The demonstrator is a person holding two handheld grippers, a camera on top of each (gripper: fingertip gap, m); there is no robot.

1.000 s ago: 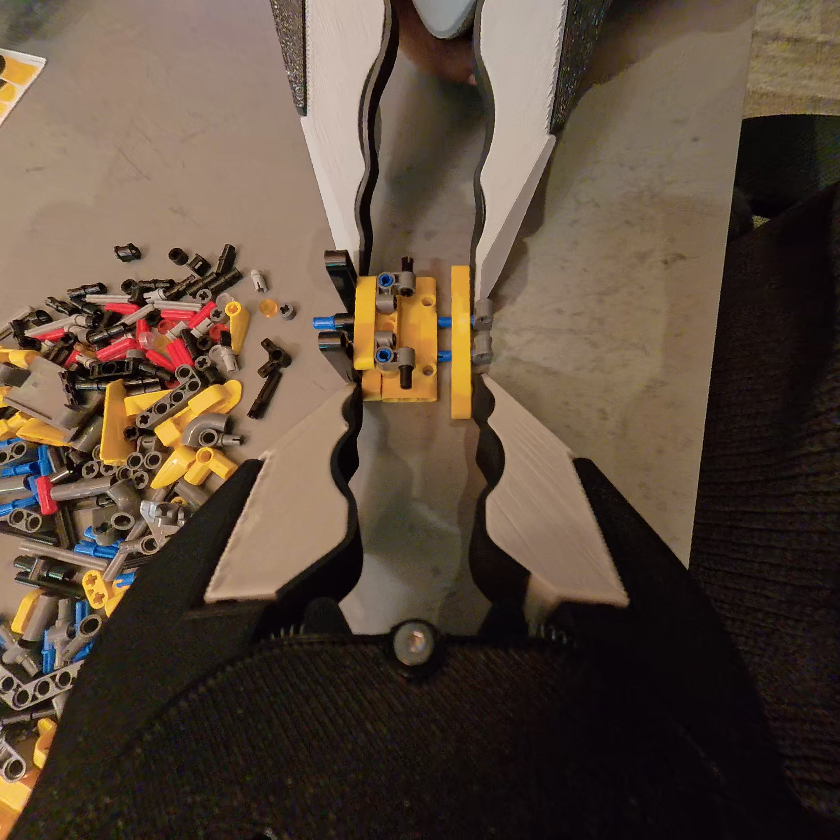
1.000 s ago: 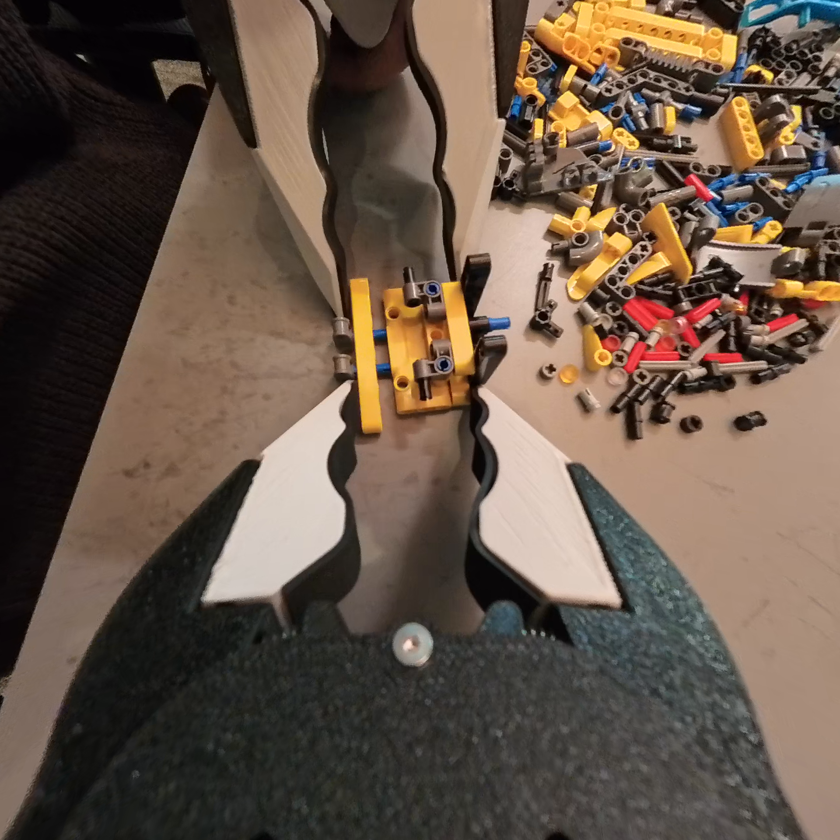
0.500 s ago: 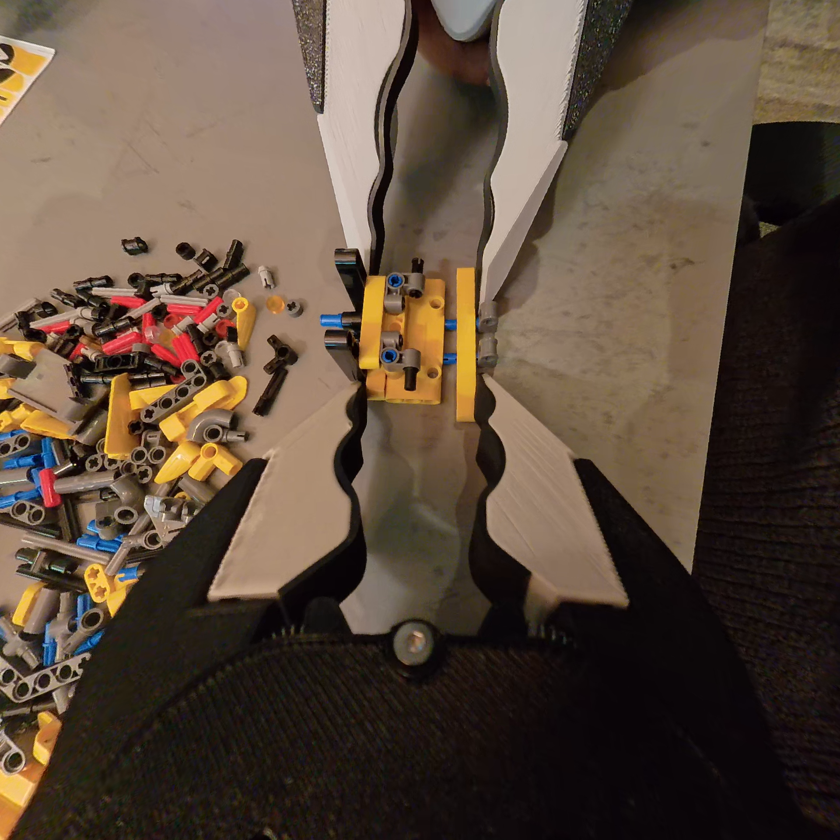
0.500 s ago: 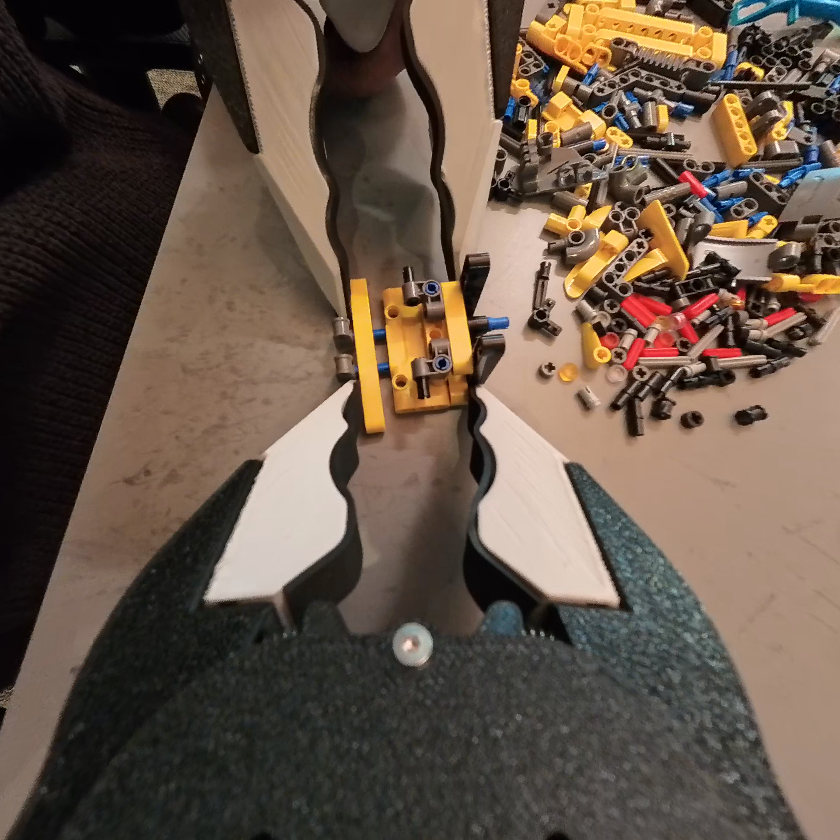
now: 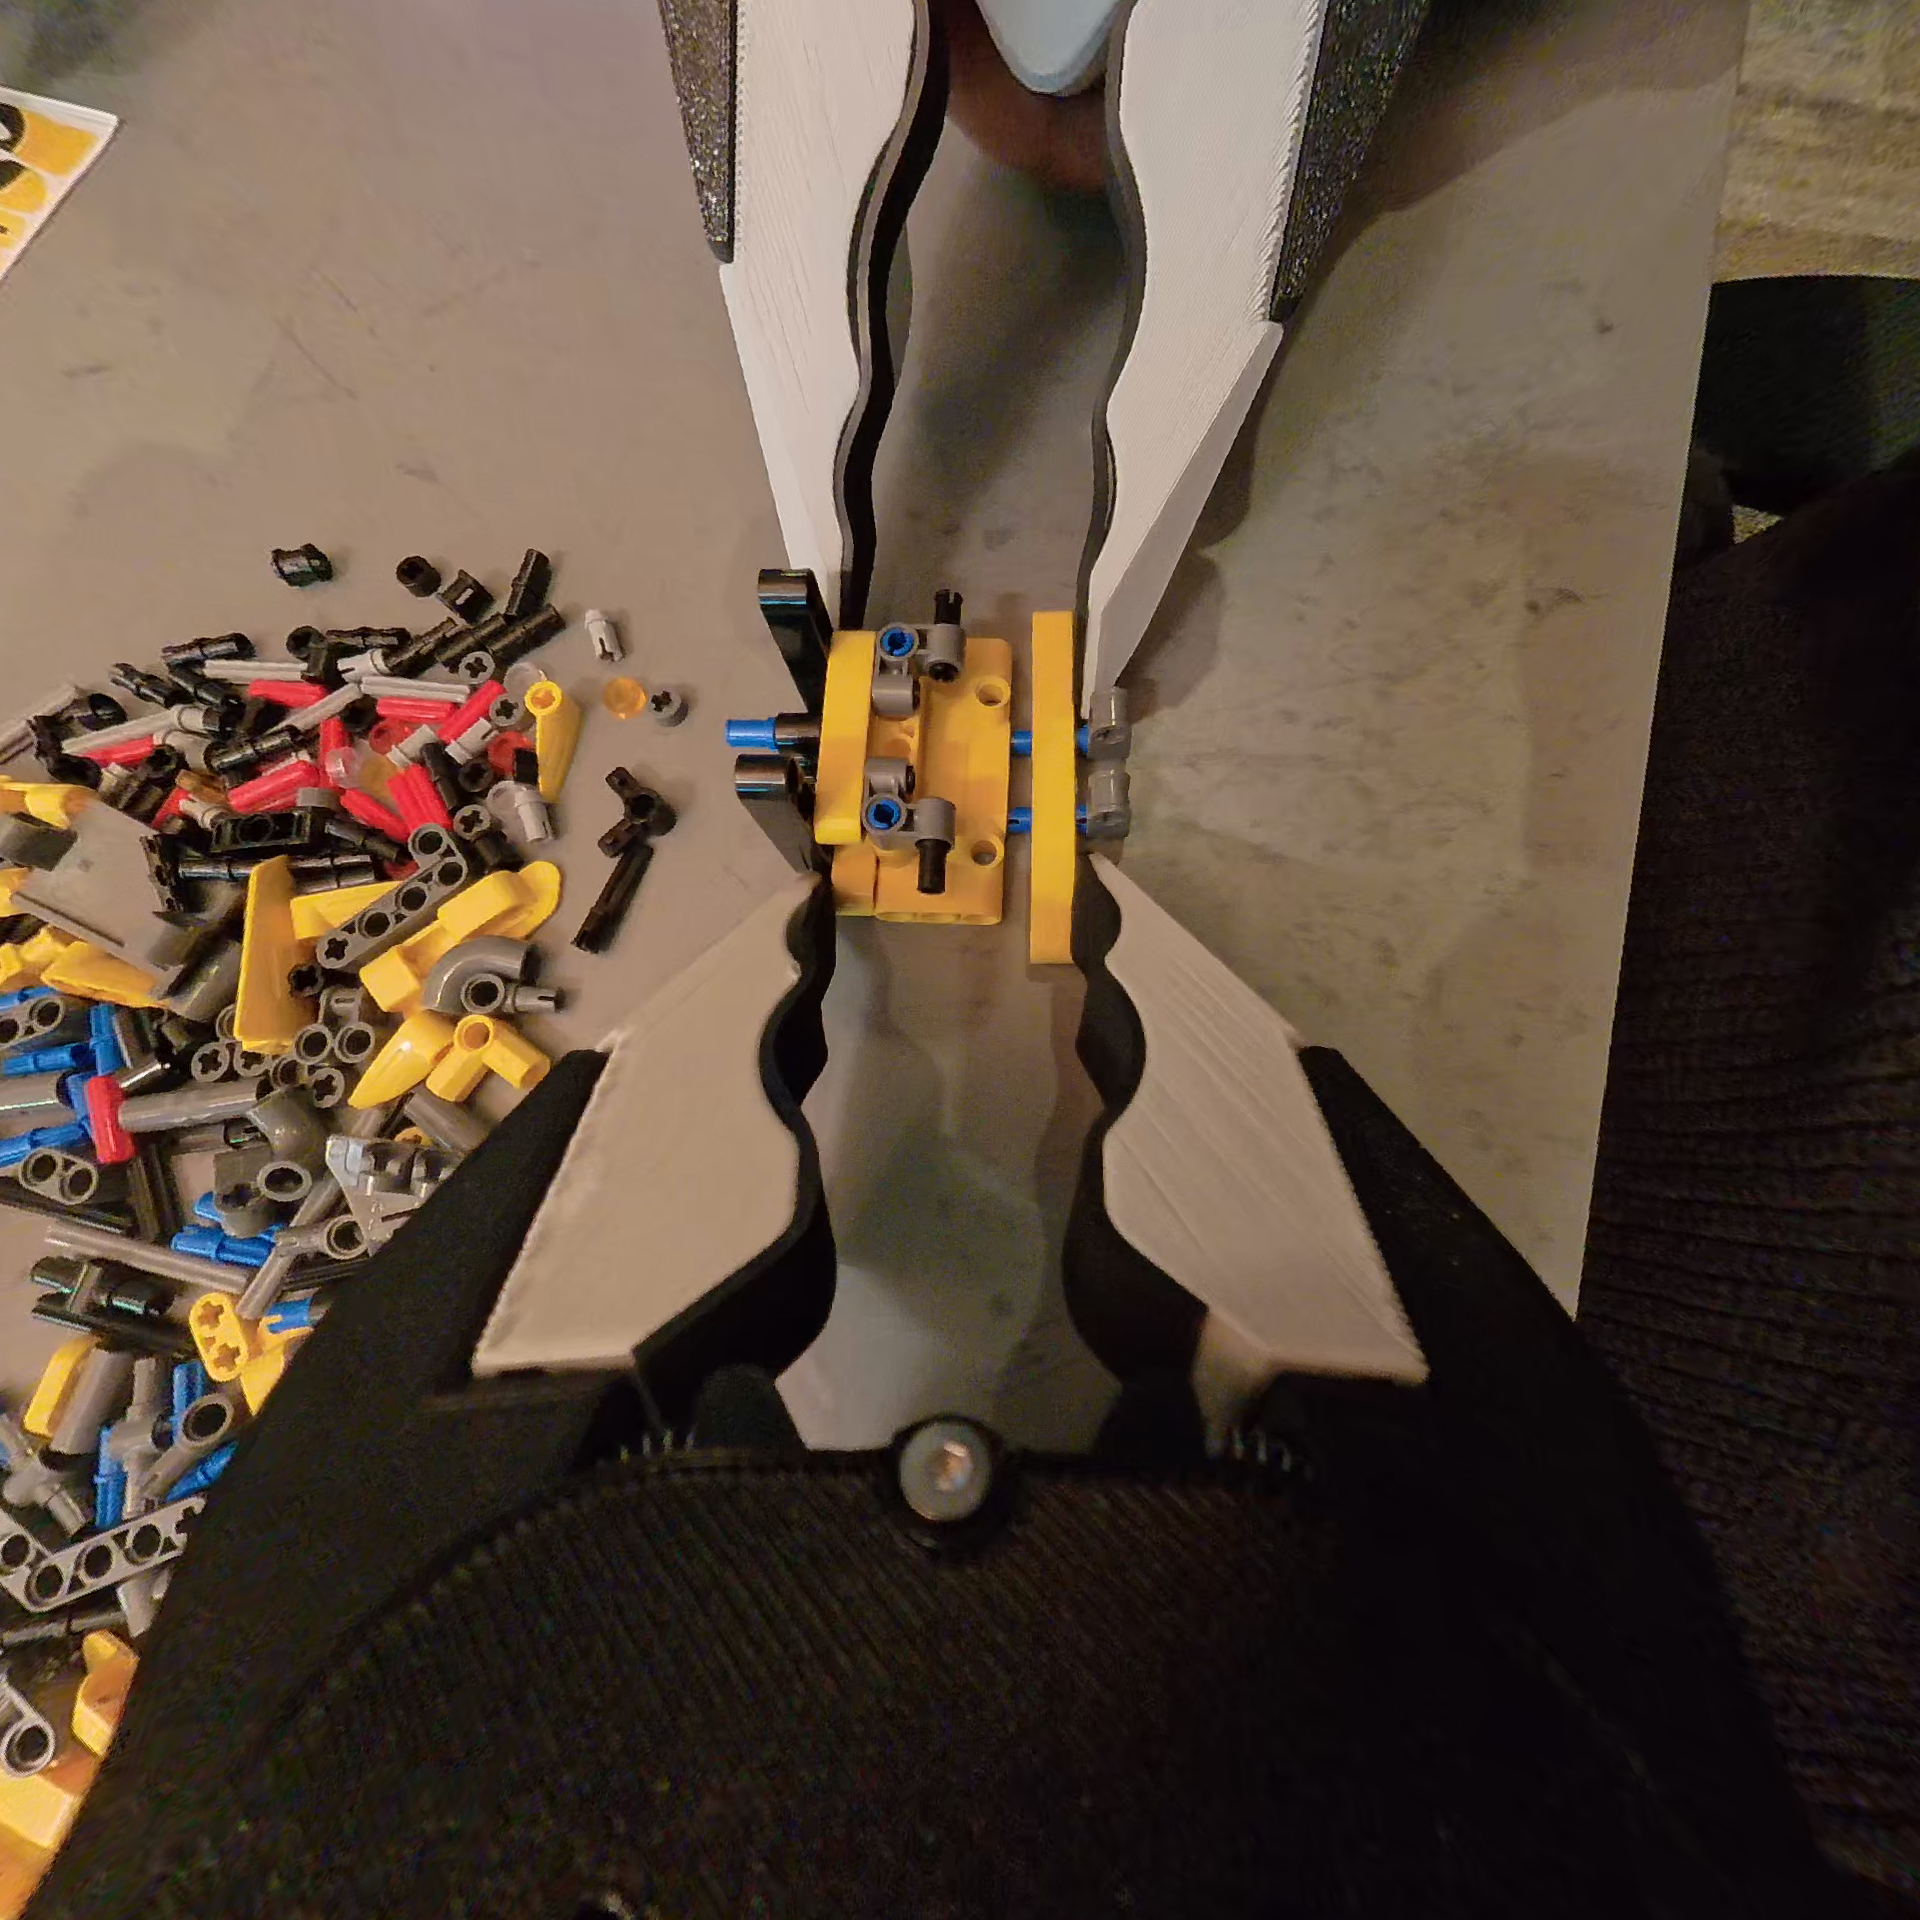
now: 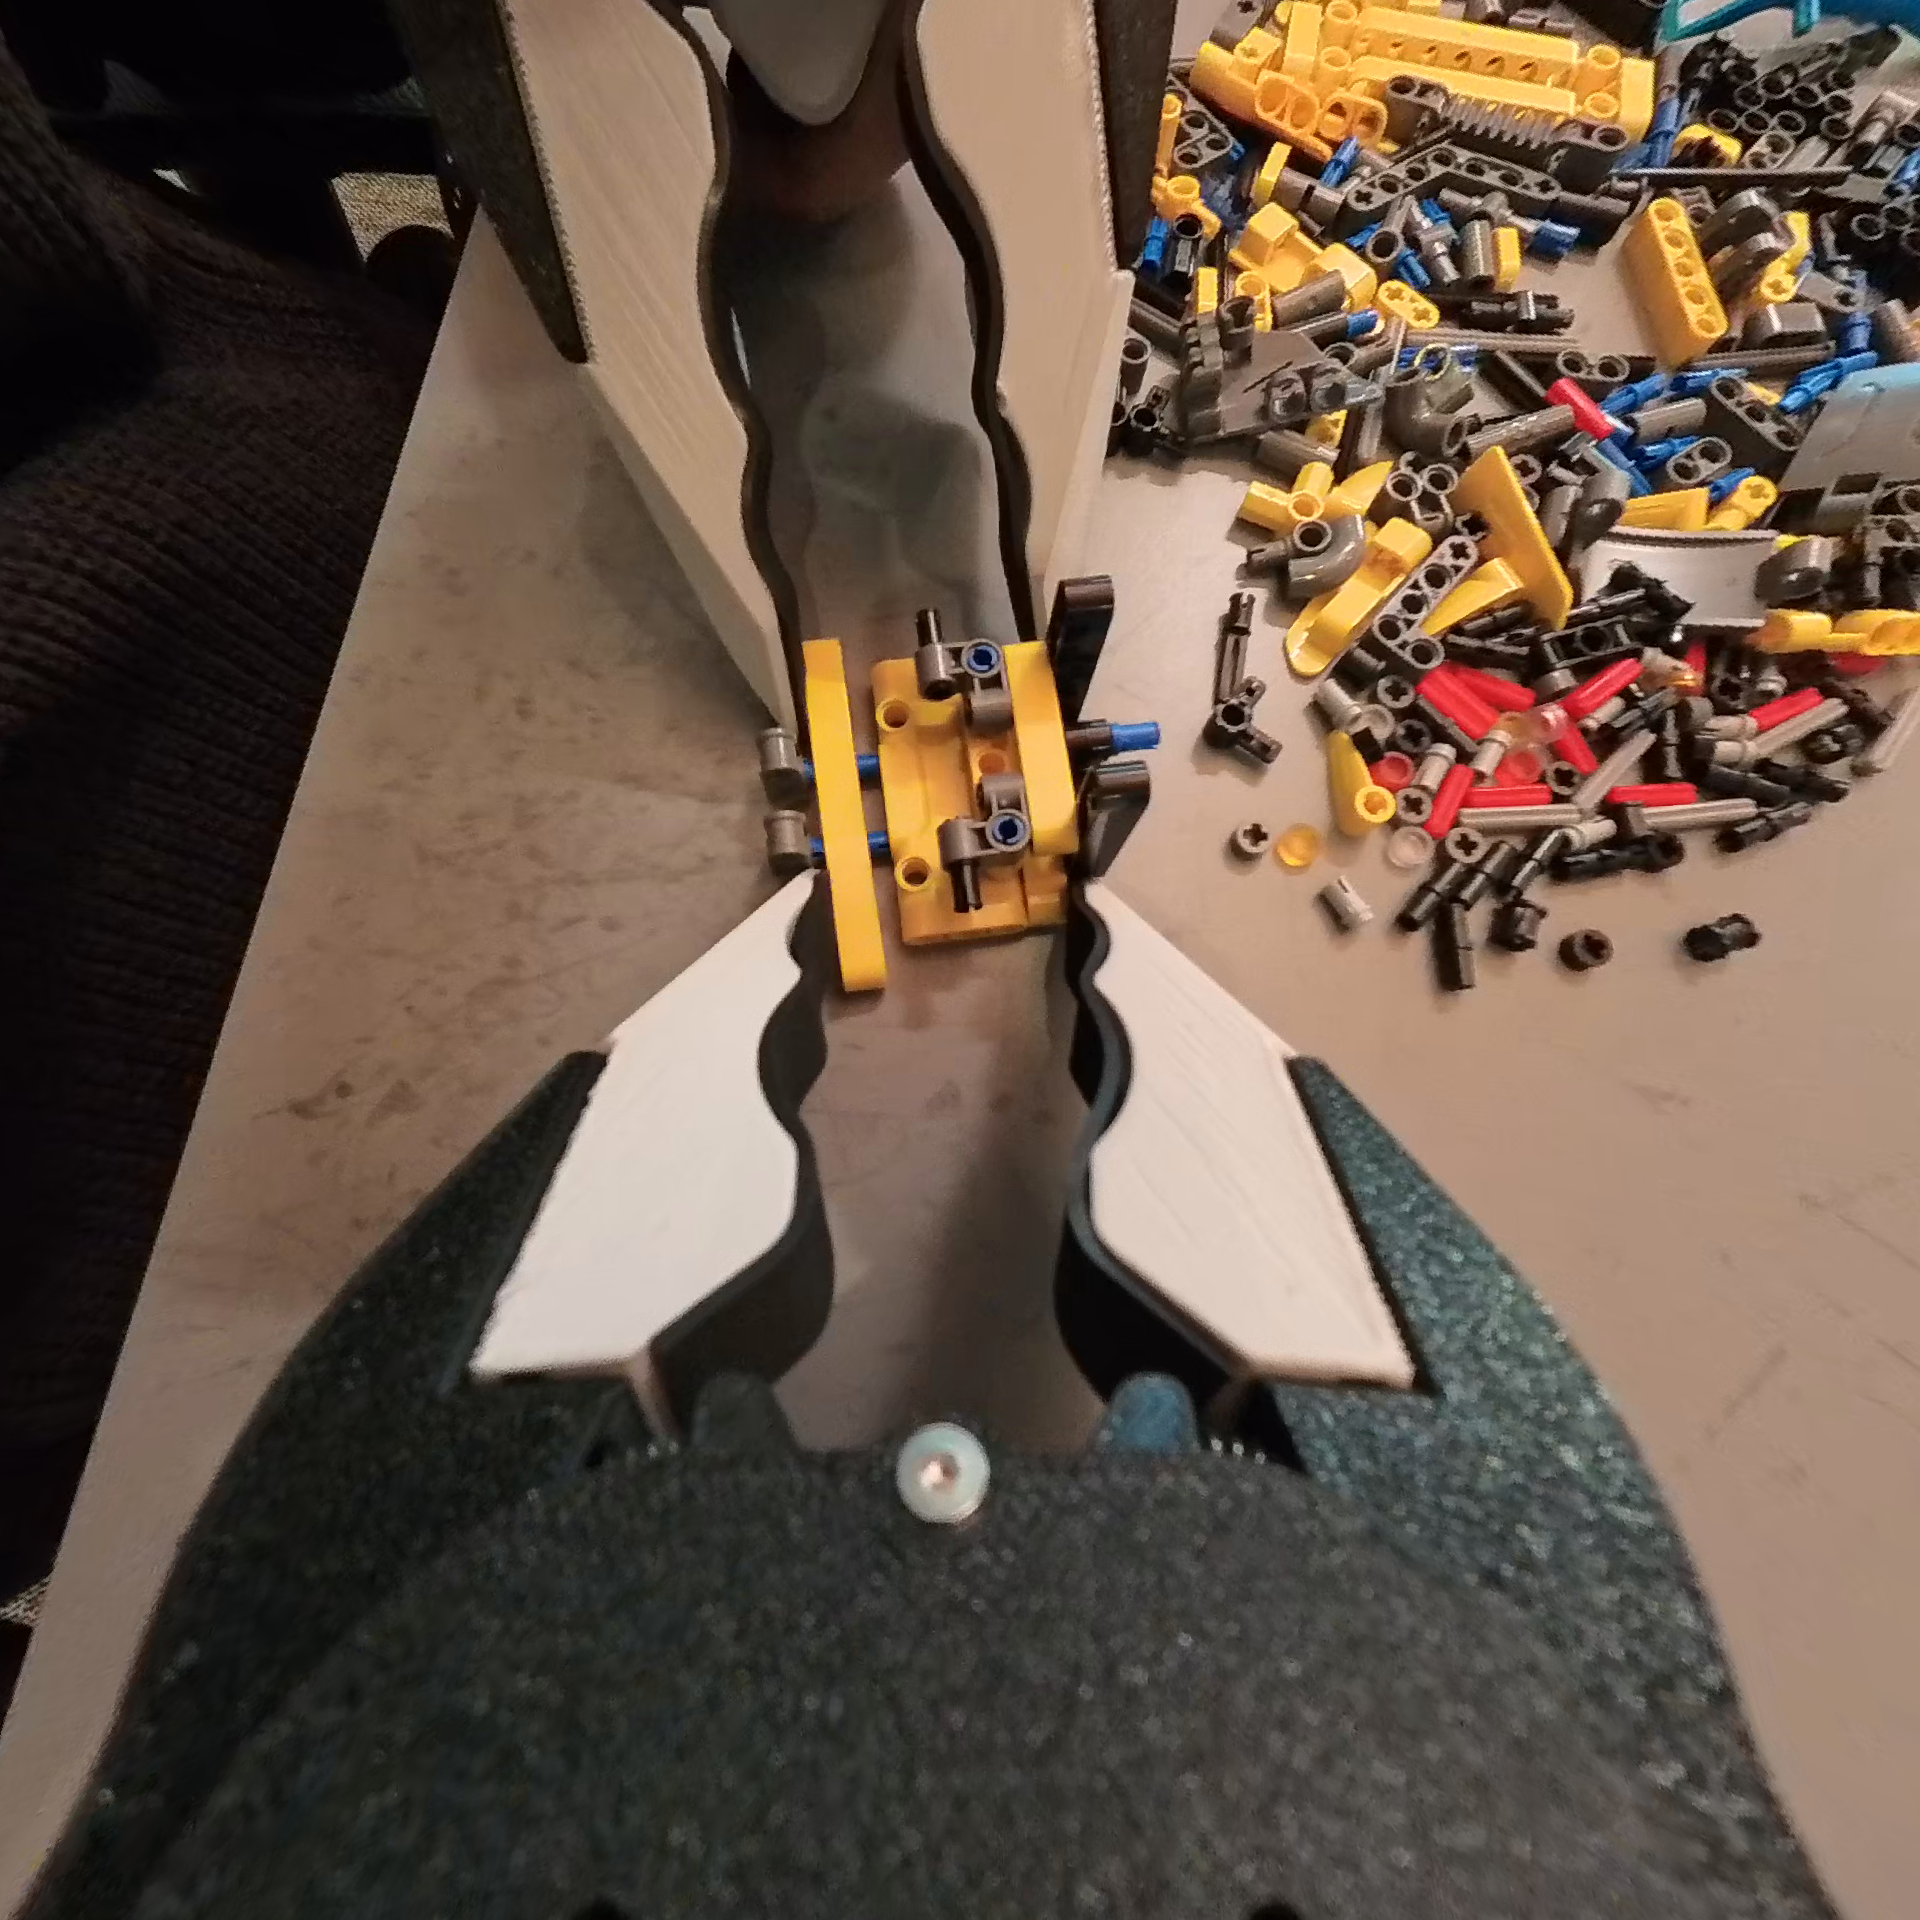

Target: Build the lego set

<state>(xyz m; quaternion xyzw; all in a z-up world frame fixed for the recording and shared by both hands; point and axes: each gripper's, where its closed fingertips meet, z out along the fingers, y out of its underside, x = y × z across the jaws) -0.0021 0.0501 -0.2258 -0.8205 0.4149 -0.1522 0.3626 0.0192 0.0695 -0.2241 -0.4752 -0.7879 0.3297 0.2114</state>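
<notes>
Grey tabletop (image 5: 364, 364) is seen under everything, and dark knitted cloth (image 5: 1766, 1039) is seen past its edge. A big pile of loose pieces (image 5: 260, 935) in yellow, black, red, blue and grey is spread on it, a little way from the grippers.

A small yellow build (image 5: 935, 779) is found close to the tabletop's edge, between the two grippers, which are pointed at each other from opposite ends. The left gripper (image 5: 956, 878) is closed on the build, with one finger pressed on each side. The right gripper (image 6: 940, 883) is closed on it the same way from the other end. Whether the build is rested on the tabletop or held just above it cannot be told.

Much of the build is already put together. A black piece (image 5: 790, 634) is fixed on the side near the pile. A thin yellow bar (image 5: 1051, 790) is carried on two blue pins (image 5: 1023, 740) on the other side, but a gap is left between the bar and the main block, so it is not pushed all the way in. Two grey rings (image 5: 1110, 727) are seen on the pin ends, just outside the bar.
</notes>
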